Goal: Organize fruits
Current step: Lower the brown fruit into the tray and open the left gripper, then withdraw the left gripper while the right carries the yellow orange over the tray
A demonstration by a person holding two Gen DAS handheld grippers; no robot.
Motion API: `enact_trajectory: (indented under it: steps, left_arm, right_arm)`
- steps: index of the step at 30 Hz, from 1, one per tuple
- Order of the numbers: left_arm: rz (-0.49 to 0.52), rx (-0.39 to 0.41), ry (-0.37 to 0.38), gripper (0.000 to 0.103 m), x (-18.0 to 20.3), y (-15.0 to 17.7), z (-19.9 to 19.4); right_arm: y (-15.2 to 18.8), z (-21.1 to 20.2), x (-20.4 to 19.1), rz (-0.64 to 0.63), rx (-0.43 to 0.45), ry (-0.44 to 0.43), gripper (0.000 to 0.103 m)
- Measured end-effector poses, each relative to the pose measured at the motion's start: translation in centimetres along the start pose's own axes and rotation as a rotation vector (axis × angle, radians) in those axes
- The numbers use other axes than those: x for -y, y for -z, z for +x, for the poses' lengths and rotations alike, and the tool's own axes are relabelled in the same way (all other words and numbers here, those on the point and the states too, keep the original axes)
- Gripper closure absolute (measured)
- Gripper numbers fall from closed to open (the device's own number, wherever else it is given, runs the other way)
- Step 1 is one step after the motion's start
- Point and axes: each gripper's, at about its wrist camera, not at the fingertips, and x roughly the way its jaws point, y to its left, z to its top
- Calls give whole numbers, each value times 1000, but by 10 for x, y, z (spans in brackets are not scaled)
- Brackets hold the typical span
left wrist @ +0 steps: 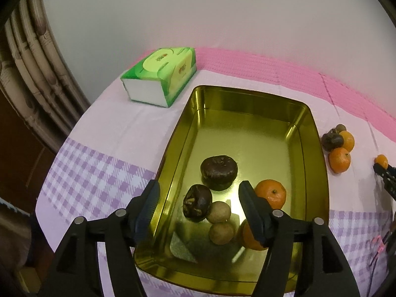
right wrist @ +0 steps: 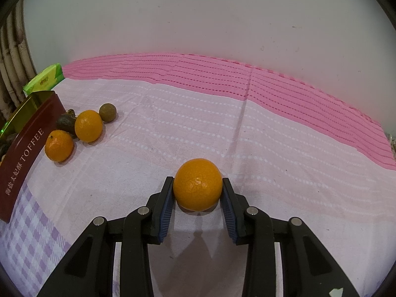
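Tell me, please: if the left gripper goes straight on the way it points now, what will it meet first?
Probably the dark fruit in the gold tin, with the small brown fruit beside it. The left gripper is open above them; depth is unclear.

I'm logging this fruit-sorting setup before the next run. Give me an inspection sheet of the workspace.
Surface: table under a pink and lilac-checked cloth.
Job's things: gold tin holds two dark fruits, two small brown ones and a mandarin; another orange fruit is partly hidden behind a finger. Four loose fruits lie beside the tin; one orange sits apart.
Clutter: green tissue pack.
Grippers: left gripper open over the tin, holding nothing; right gripper shut on the orange, which rests on the cloth.
Cables: thin wires at the left view's right edge.
Surroundings: plain wall, curtain at left.
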Motion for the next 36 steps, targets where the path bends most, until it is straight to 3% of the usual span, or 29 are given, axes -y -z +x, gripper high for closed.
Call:
enact_trajectory:
  steps: [16, 28, 36]
  left_arm:
    - [-20, 11, 0, 27, -4, -3, -4]
    - [-34, 29, -14, 18, -10, -4, -13]
    - [-114, 45, -47, 16, -33, -4, -23]
  right_arm:
    - [-7, -3, -12, -6, -18, 55, 69]
    - [-29, -44, -87, -108, 49, -130, 69]
    - [-35, -62, -155, -209, 60, -270, 69]
